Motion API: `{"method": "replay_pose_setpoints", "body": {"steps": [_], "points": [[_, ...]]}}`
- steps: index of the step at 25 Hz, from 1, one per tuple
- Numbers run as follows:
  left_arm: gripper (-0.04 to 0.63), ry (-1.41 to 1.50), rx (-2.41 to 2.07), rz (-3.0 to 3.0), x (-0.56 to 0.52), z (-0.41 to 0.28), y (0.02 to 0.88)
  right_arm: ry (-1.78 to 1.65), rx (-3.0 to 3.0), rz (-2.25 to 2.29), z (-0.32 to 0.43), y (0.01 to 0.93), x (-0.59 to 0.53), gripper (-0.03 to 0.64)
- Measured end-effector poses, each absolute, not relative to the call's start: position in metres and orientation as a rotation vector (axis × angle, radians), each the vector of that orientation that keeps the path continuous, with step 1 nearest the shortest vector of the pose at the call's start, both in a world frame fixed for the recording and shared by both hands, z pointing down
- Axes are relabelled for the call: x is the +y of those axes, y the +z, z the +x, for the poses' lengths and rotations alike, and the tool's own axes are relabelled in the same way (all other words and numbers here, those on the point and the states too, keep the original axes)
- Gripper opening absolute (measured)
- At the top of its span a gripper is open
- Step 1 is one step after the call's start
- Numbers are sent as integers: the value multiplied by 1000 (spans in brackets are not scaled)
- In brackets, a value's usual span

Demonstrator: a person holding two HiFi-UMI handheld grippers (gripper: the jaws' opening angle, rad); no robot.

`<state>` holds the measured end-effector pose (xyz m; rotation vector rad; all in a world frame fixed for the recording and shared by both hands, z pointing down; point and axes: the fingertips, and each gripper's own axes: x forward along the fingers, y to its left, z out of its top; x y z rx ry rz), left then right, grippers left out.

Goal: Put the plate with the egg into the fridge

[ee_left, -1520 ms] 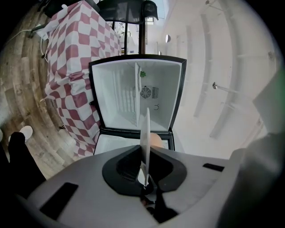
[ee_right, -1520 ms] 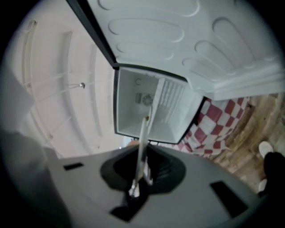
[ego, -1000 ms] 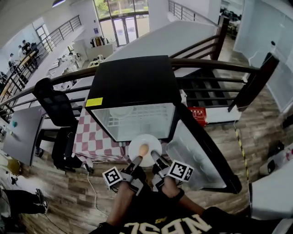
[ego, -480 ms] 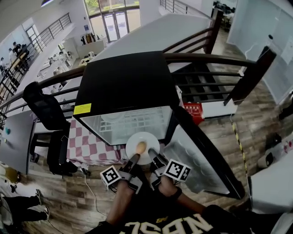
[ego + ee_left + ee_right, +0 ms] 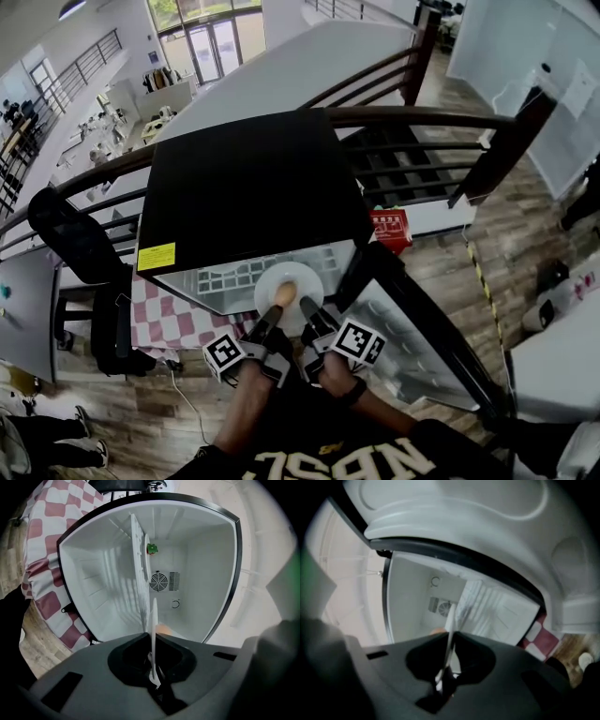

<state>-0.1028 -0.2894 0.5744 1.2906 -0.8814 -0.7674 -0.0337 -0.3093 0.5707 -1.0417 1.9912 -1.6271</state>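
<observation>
A white plate (image 5: 292, 277) carrying a brown egg (image 5: 285, 293) hangs at the mouth of the open black mini fridge (image 5: 248, 187). My left gripper (image 5: 271, 319) is shut on the plate's near rim from the left, and my right gripper (image 5: 307, 314) is shut on it from the right. In the left gripper view the plate (image 5: 153, 620) shows edge-on between the jaws, with the egg (image 5: 163, 629) just beyond it. The right gripper view shows the plate (image 5: 451, 620) pinched the same way, the egg (image 5: 437, 631) to its left. The fridge's white interior (image 5: 197, 573) holds a wire shelf (image 5: 139, 573).
The fridge door (image 5: 412, 328) stands open at the right, its white inner liner (image 5: 454, 508) close above the right gripper. A small green item (image 5: 152, 549) sits deep inside. A red-checked cloth (image 5: 155, 314), a black chair (image 5: 75, 244), a red box (image 5: 386, 228) and a railing (image 5: 422, 117) surround the fridge.
Both grippers have carried the plate with the egg forward, from just in front of the fridge to its opening. Both grips are unchanged.
</observation>
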Motion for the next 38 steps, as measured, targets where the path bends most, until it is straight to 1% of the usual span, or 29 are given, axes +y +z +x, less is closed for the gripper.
{"method": "replay_pose_setpoints", "body": {"steps": [14, 21, 29, 30, 31, 32, 33, 34, 35, 38], "points": [[37, -696, -885, 1278, -351, -115, 594, -1691, 1778, -1110, -44, 596, -363, 46], [39, -699, -851, 1254, -356, -116, 595, -1680, 1664, -1121, -43, 594, -368, 46], [41, -626, -844, 1324, -356, -115, 595, -1598, 1840, -1093, -44, 590, -367, 48], [51, -619, -837, 1329, -356, -115, 596, -1582, 1877, -1088, -43, 589, -367, 48], [91, -616, -827, 1322, -355, -113, 596, -1567, 1913, -1086, -43, 588, -367, 49], [141, -623, -814, 1306, -353, -112, 594, -1558, 1949, -1086, -45, 587, -367, 59], [176, -639, -800, 1294, -351, -112, 592, -1556, 1983, -1087, -46, 587, -365, 100], [193, -658, -790, 1289, -348, -113, 590, -1560, 2010, -1090, -48, 587, -363, 181], [199, -670, -788, 1294, -346, -115, 588, -1558, 2031, -1093, -48, 587, -360, 226], [202, -665, -808, 1349, -340, -116, 583, -1495, 2083, -1116, -40, 584, -355, 245]]}}
